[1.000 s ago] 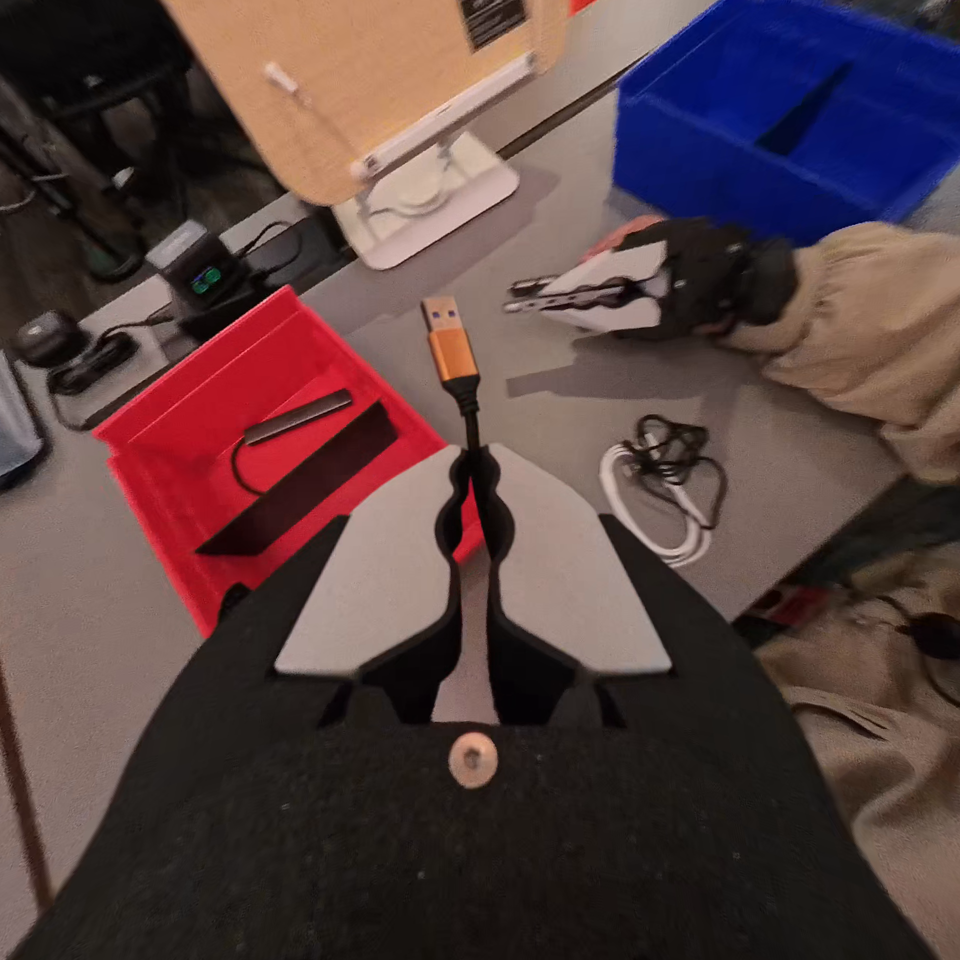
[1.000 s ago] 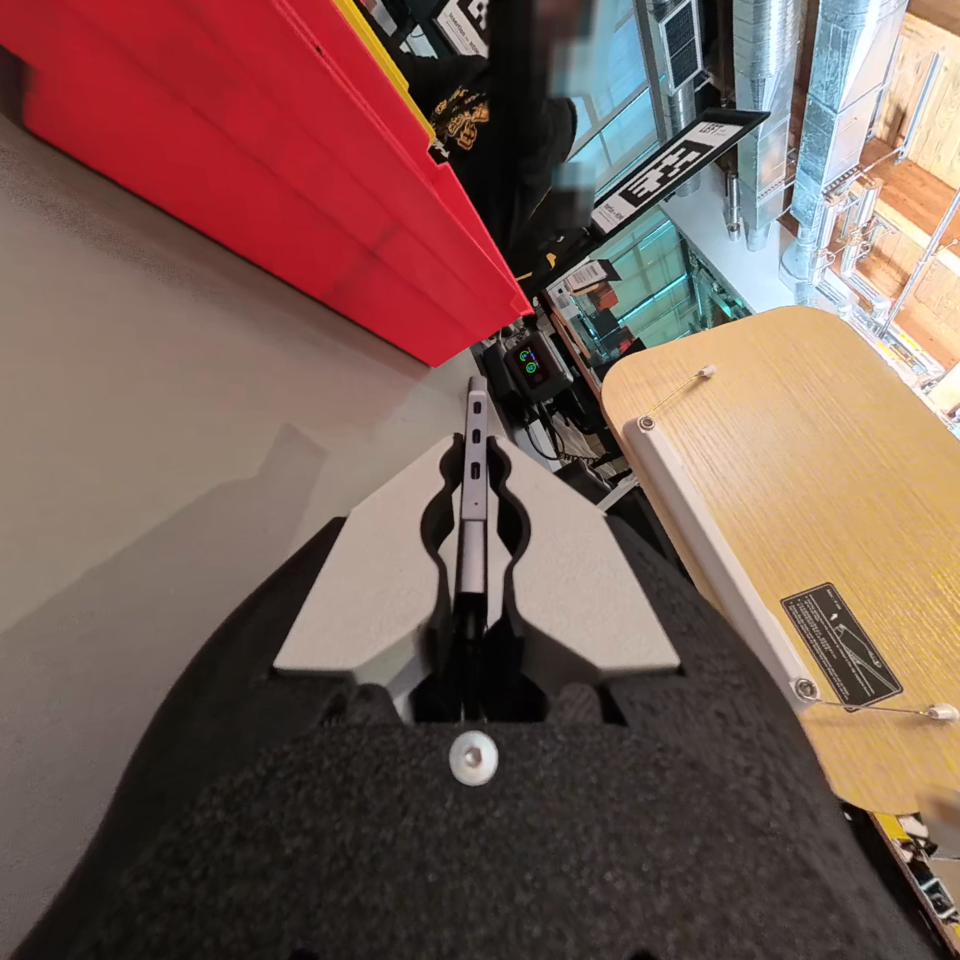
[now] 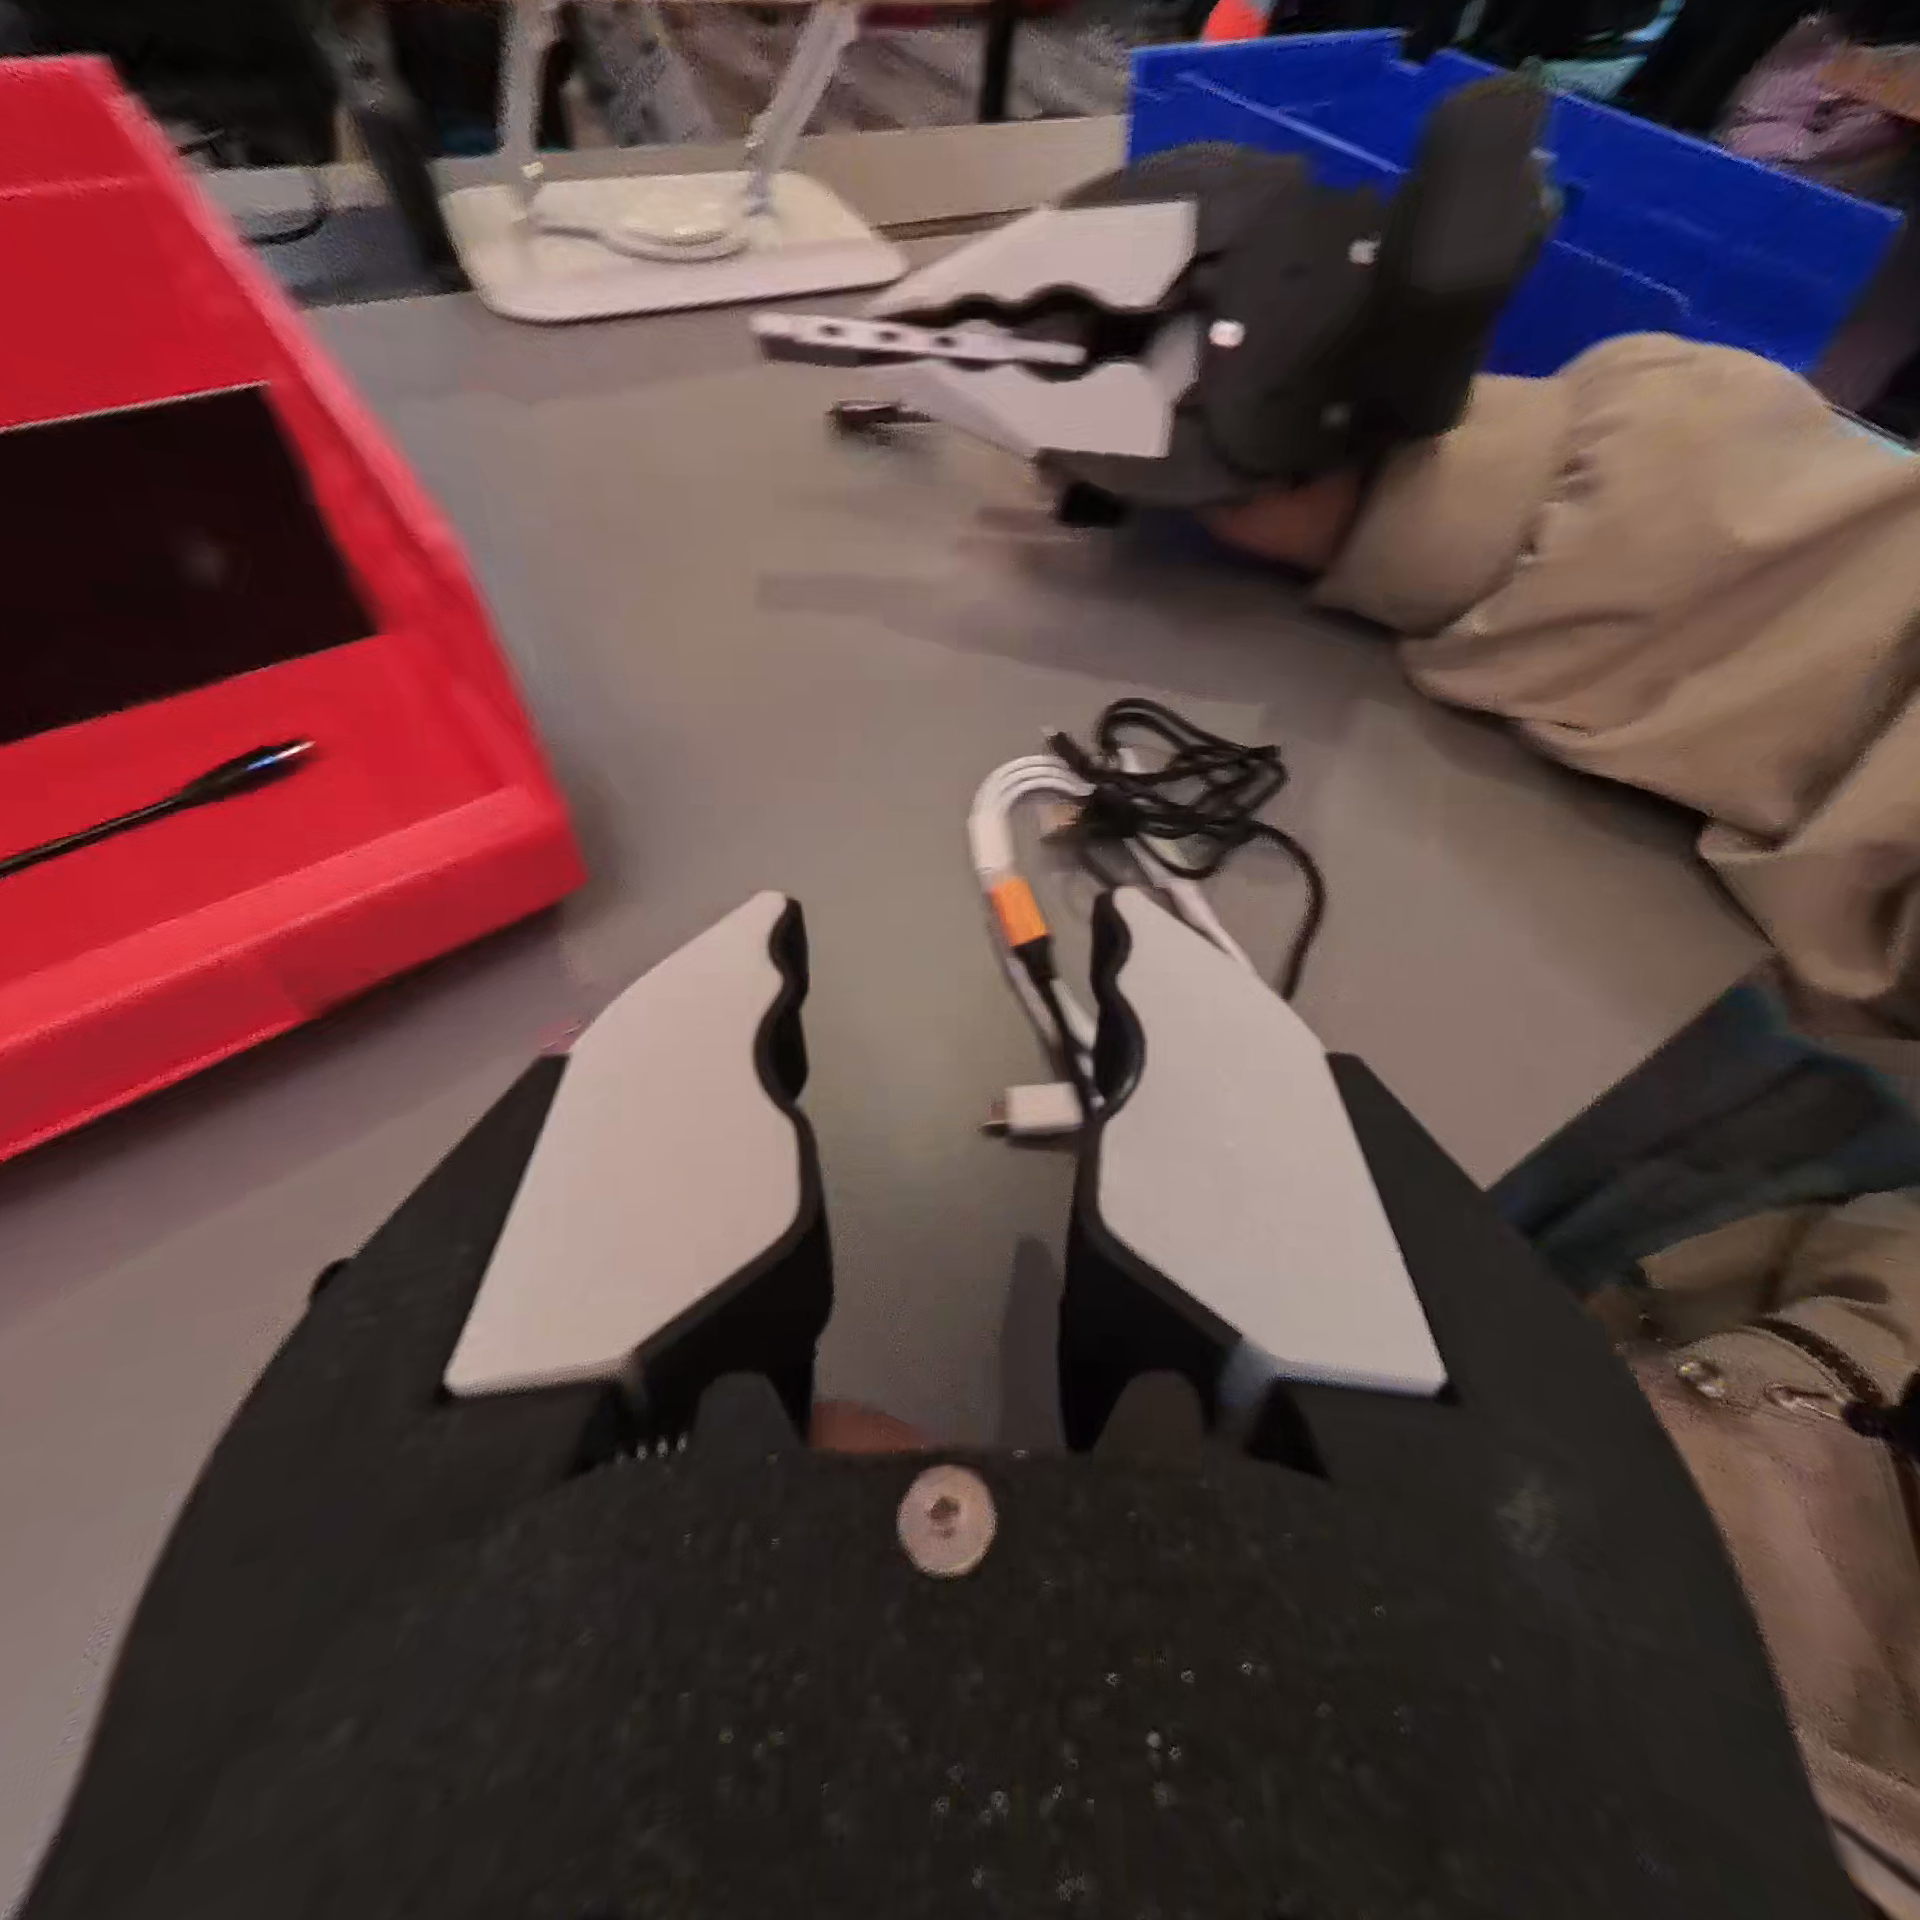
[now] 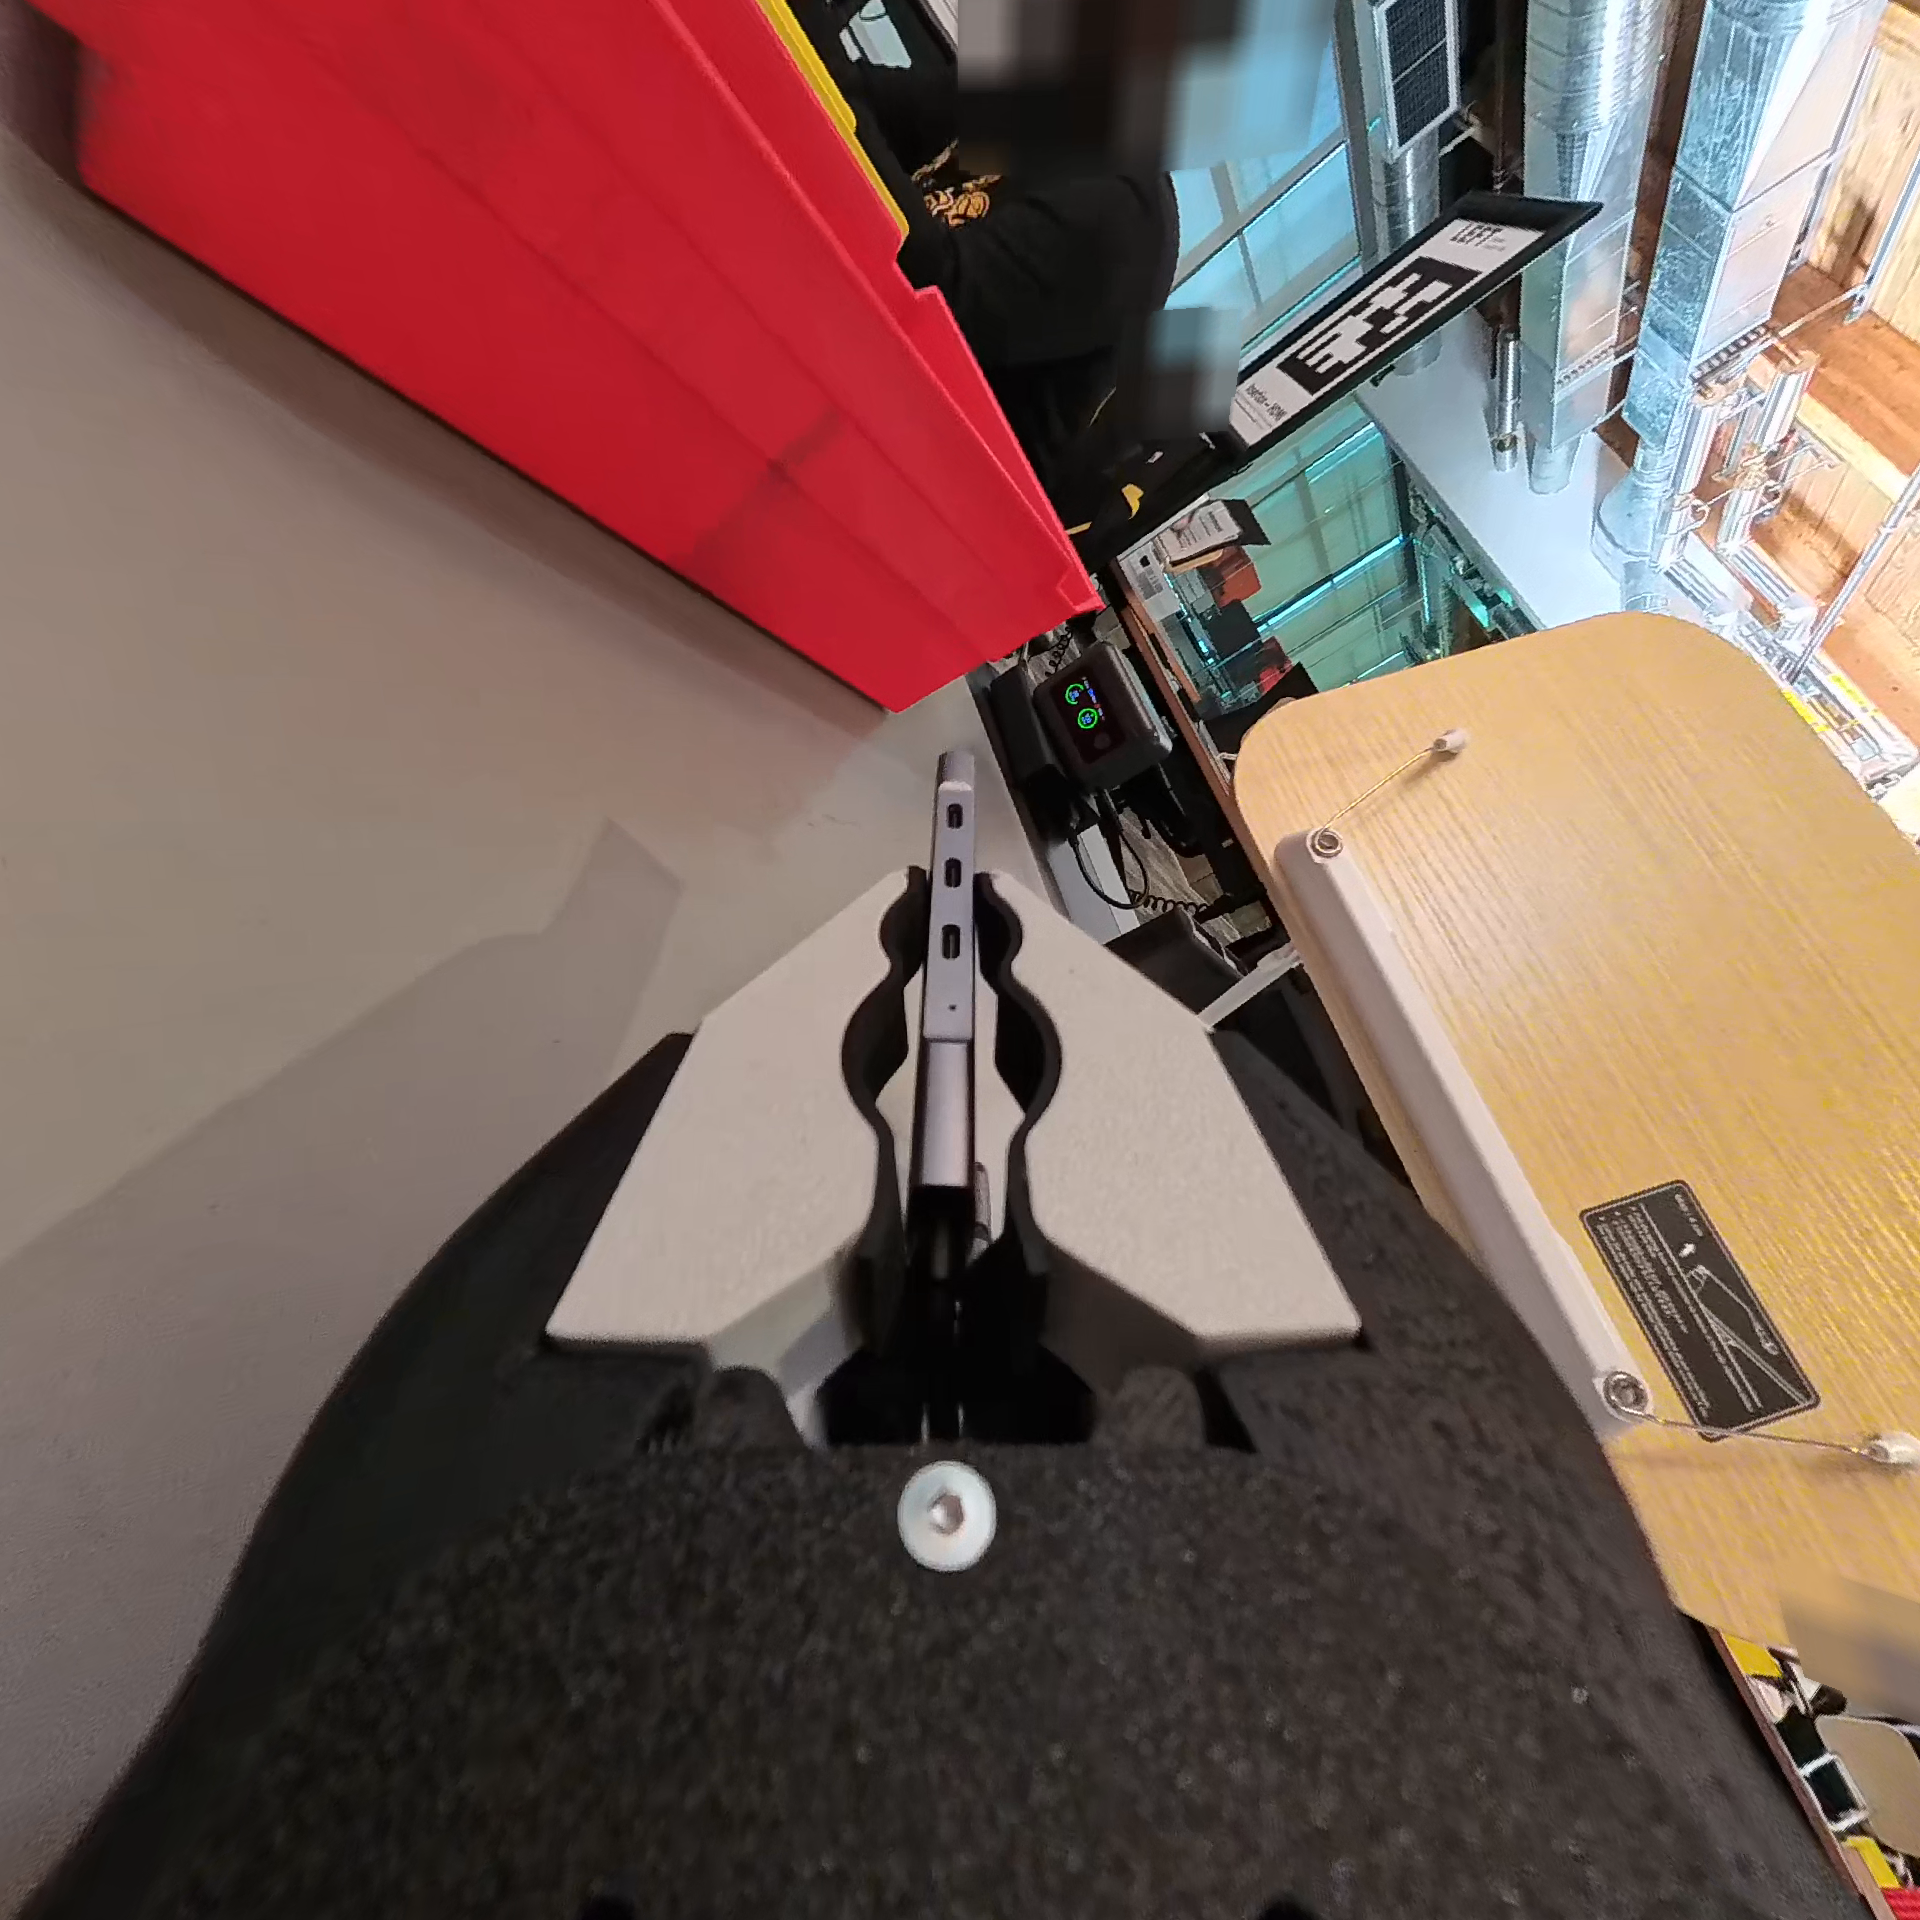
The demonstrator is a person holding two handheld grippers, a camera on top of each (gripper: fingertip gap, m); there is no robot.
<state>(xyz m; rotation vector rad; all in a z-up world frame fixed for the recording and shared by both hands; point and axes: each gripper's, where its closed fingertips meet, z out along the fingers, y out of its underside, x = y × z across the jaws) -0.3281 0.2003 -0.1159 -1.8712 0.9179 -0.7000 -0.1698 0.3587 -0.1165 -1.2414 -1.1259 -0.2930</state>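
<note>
The grey desk (image 3: 727, 582) carries everything in play: a red bin (image 3: 343, 862) at the left, a blue bin (image 3: 1683, 239) at the far right, and the white base of a stand (image 3: 675, 244) at the back edge. In the right wrist view the stand's wood-grain panel (image 4: 1621, 1039) fills the right side, and behind it the room shows metal ducting, windows and a small device with a lit green display (image 4: 1091, 717). A black-tipped cable end (image 3: 249, 769) lies inside the red bin. The left gripper (image 3: 945, 914) hovers low over the desk with its jaws apart and nothing between them. The nearest thing to it is a tangle of cables (image 3: 1132, 821), white and black strands together, lying just ahead and slightly to the right of the gap. An orange-collared connector (image 3: 1018, 920) sits just beside the inner edge of the right-hand finger, its long axis running roughly parallel to the fingers; a white plug (image 3: 1034, 1110) lies on the desk inside the gap, close to that same finger. The right gripper (image 4: 951, 894), turned on its side near the far part of the desk, has its jaws clamped on a slim grey hub (image 4: 951, 904) with a row of ports. The hub's long axis follows the fingers and its end projects past the tips toward the red bin. The left gripper is by far the nearer to the cables.
</note>
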